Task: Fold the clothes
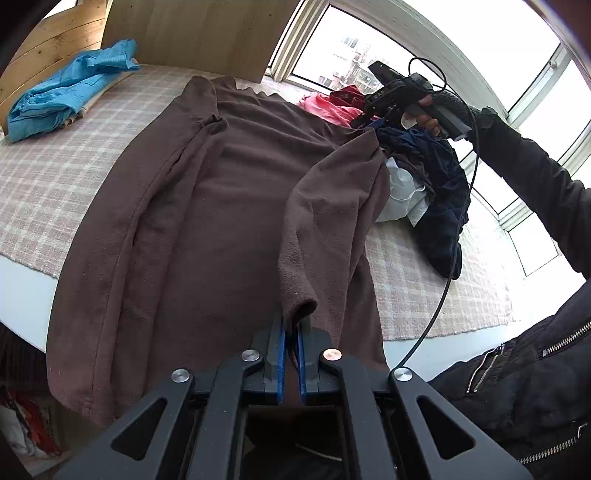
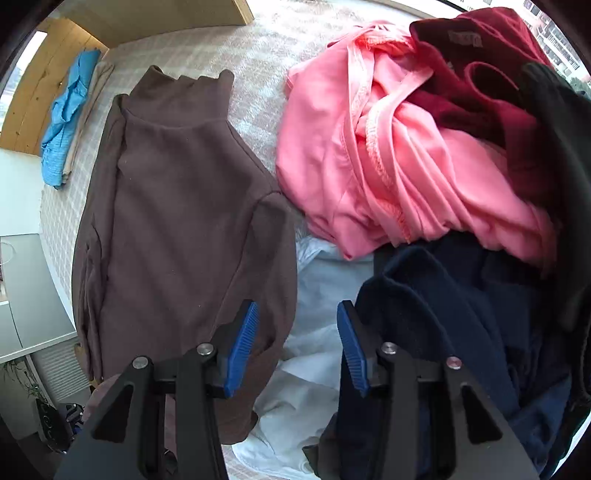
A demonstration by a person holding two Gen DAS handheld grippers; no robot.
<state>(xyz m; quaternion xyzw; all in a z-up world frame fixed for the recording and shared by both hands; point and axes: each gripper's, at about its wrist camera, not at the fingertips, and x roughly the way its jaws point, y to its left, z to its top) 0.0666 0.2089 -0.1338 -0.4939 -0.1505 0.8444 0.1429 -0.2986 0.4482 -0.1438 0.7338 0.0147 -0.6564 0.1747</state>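
Observation:
A brown turtleneck sweater (image 1: pixel 236 192) lies flat on the checked bedspread (image 1: pixel 48 177), collar at the far end. Its left sleeve is folded in along the body. Its right sleeve (image 1: pixel 325 221) lies folded over the front, and its cuff is pinched between the blue pads of my left gripper (image 1: pixel 291 328), which is shut on it. A hand holds my right gripper (image 1: pixel 364 120) over the sweater's far right shoulder. In the right wrist view the right gripper (image 2: pixel 298 306) stands open, nothing between its pads, above the edge of the brown sweater (image 2: pixel 177 206) and a white garment (image 2: pixel 317 295).
A pile of unfolded clothes lies right of the sweater: pink (image 2: pixel 388 155), dark red (image 2: pixel 480 85), navy (image 2: pixel 443 314) and white. A folded blue garment (image 1: pixel 70 92) rests at the far left by the wooden headboard (image 1: pixel 184 29). A black cable (image 1: pixel 454 236) hangs from the right gripper. Windows stand behind.

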